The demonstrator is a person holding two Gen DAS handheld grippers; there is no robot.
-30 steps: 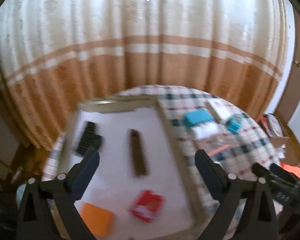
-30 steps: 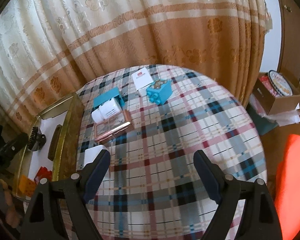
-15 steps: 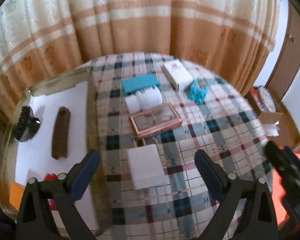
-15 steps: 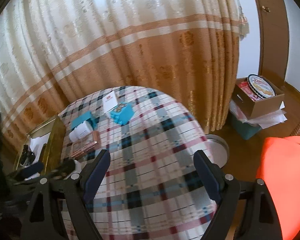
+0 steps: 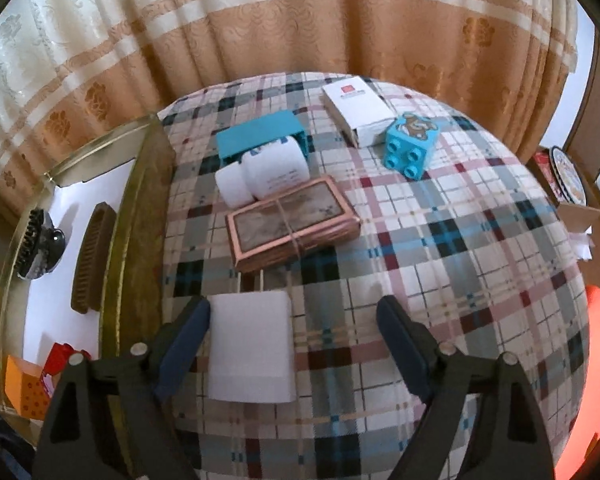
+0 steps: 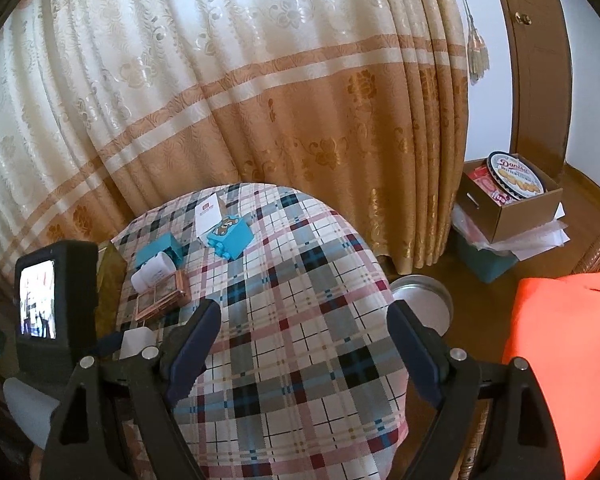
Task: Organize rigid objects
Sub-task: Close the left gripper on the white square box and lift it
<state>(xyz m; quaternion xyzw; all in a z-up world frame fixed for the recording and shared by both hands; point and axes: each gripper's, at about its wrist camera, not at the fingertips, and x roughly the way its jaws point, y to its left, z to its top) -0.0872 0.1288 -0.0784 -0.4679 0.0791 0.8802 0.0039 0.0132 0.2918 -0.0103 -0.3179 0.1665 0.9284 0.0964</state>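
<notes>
On the plaid table, my left gripper (image 5: 294,316) is open, low over a flat white block (image 5: 251,346) that lies by its left finger. Beyond it lie a copper-framed tied bundle (image 5: 290,226), a white bottle (image 5: 266,174), a teal box (image 5: 260,136), a white carton (image 5: 358,108) and a blue toy brick (image 5: 410,144). A gold tray (image 5: 134,216) at left holds a brown comb (image 5: 90,256), a black brush (image 5: 36,244), a red item and an orange box. My right gripper (image 6: 304,316) is open and empty above the table's right side, far from the objects (image 6: 162,280).
A striped curtain (image 6: 260,100) hangs behind the table. On the floor at right are a metal lid (image 6: 420,296), a cardboard box with a cookie tin (image 6: 512,188) and an orange cushion (image 6: 560,352). The left gripper's camera body (image 6: 56,308) shows at left in the right wrist view.
My left gripper has swung from over the tray to the right and down toward the white block. My right gripper has pulled back and to the right, away from the objects.
</notes>
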